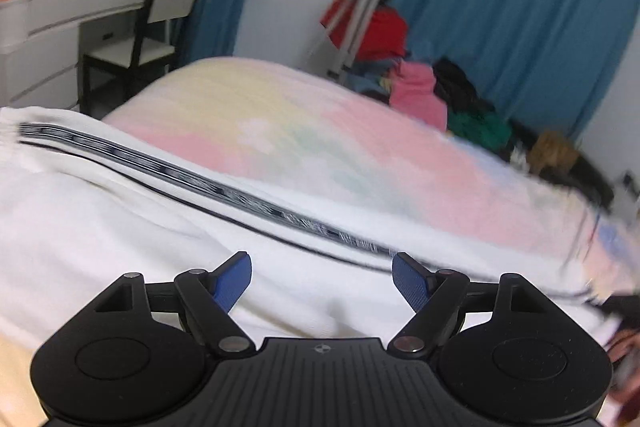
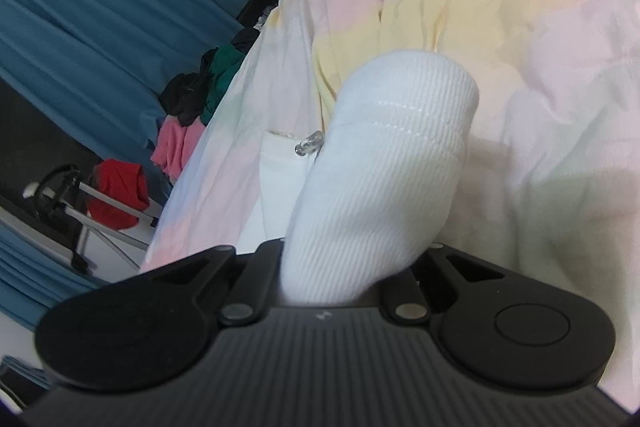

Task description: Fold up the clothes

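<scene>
A white garment (image 1: 120,227) with a black-and-white side stripe (image 1: 224,187) lies across the pastel bedspread (image 1: 320,131). My left gripper (image 1: 322,279) is open just above the white fabric, holding nothing; its blue pads (image 1: 234,279) are apart. In the right wrist view my right gripper (image 2: 340,275) is shut on the garment's white ribbed cuff (image 2: 400,147), which covers the fingers and stands up from them over the bedspread (image 2: 540,27). A clear drawstring tip (image 2: 308,145) hangs beside the cuff.
A pile of clothes, red (image 1: 380,31), pink (image 1: 416,91), green and black, lies beyond the bed by blue curtains (image 1: 520,7). A white desk (image 1: 48,15) and chair (image 1: 160,7) stand at far left. A metal rack (image 2: 100,203) stands by the bed.
</scene>
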A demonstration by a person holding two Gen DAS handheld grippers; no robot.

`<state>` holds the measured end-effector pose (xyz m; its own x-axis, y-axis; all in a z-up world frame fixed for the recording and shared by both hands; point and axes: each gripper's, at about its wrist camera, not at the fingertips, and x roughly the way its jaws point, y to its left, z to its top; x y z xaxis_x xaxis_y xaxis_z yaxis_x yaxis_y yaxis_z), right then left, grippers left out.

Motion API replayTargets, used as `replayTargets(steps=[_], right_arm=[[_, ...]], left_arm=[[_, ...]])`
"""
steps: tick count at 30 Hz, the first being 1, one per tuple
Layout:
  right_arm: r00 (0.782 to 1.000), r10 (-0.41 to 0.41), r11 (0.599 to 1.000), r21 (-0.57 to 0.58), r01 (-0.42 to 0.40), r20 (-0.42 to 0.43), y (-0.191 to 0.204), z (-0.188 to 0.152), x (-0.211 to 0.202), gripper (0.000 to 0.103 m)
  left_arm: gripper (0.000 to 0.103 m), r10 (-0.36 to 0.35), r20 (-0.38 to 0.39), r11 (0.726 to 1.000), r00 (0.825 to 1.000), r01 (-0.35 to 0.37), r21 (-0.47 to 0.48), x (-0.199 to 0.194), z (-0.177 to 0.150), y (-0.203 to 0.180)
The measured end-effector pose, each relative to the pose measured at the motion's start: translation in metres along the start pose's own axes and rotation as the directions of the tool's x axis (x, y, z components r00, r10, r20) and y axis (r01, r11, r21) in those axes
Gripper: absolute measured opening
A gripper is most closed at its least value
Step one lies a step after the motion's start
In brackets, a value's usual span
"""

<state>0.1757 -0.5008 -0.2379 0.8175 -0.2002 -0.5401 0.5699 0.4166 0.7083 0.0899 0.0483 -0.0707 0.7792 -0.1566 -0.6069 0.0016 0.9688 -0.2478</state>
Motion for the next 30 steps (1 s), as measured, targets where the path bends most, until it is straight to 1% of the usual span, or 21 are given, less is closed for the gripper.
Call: replayTargets(steps=[2,3,5,6,8,10,13,16,18,20,22,24,25,27,30], right_arm=[[1.000,-0.001,1.000,-0.011,0.001,-0.001,0.000,-0.001,0.000,0.012],[1.000,-0.002,1.000,-0.010,0.002,-0.001,-0.001,-0.001,0.000,0.012],[1.000,-0.005,1.000,-0.020,0.005,0.003,0.000,-0.002,0.001,0.012],[1.000,-0.011,0.999,-0.034,0.011,0.010,0.002,-0.003,0.001,0.012],[0.999,-0.024,0.996,-0.080,0.026,0.027,0.010,-0.006,0.000,0.012],[0.998,-0.030,0.988,-0.149,0.037,0.050,0.017,-0.009,-0.001,0.012],[0.995,-0.031,0.963,-0.264,0.056,0.099,0.033,-0.015,-0.008,0.012],[0.985,-0.013,0.918,-0.389,0.081,0.173,0.054,-0.023,-0.020,0.012],[0.972,0.008,0.868,-0.484,0.110,0.235,0.073,-0.031,-0.031,0.012],[0.953,0.038,0.810,-0.568,0.148,0.302,0.096,-0.042,-0.045,0.012],[0.927,0.095,0.757,-0.632,0.169,0.362,0.119,-0.057,-0.064,0.012],[0.895,0.175,0.696,-0.694,0.181,0.410,0.141,-0.078,-0.087,0.012],[0.881,0.218,0.661,-0.728,0.182,0.419,0.150,-0.090,-0.097,0.012],[0.865,0.307,0.574,-0.802,0.166,0.398,0.162,-0.124,-0.114,0.012],[0.833,0.432,0.426,-0.892,0.150,0.346,0.180,-0.174,-0.139,0.013]], left_arm=[[0.078,0.044,-0.010,0.996,0.999,-0.043,0.075,0.021,-0.021,-0.015],[0.078,0.065,-0.034,0.992,0.997,-0.061,0.112,0.030,-0.033,-0.017],[0.078,0.112,-0.115,0.980,0.987,-0.090,0.178,0.052,-0.054,-0.021],[0.078,0.128,-0.122,0.971,0.984,-0.099,0.218,0.057,-0.062,-0.024],[0.078,0.150,-0.103,0.955,0.983,-0.117,0.273,0.057,-0.069,-0.032],[0.079,0.145,-0.113,0.963,0.983,-0.114,0.245,0.057,-0.069,-0.030],[0.079,0.132,-0.115,0.968,0.985,-0.103,0.228,0.060,-0.069,-0.026],[0.079,0.135,-0.118,0.966,0.984,-0.104,0.236,0.062,-0.069,-0.027],[0.079,0.131,-0.126,0.970,0.983,-0.100,0.224,0.067,-0.056,-0.021],[0.079,0.131,-0.125,0.969,0.984,-0.100,0.225,0.066,-0.053,-0.021],[0.079,0.128,-0.123,0.970,0.984,-0.098,0.223,0.064,-0.048,-0.021],[0.079,0.127,-0.106,0.971,0.986,-0.102,0.217,0.062,-0.039,-0.019],[0.079,0.126,-0.098,0.971,0.987,-0.103,0.214,0.061,-0.034,-0.017],[0.079,0.115,-0.070,0.974,0.991,-0.099,0.203,0.053,-0.027,-0.016],[0.079,0.088,-0.034,0.984,0.995,-0.082,0.160,0.039,-0.015,-0.010]])
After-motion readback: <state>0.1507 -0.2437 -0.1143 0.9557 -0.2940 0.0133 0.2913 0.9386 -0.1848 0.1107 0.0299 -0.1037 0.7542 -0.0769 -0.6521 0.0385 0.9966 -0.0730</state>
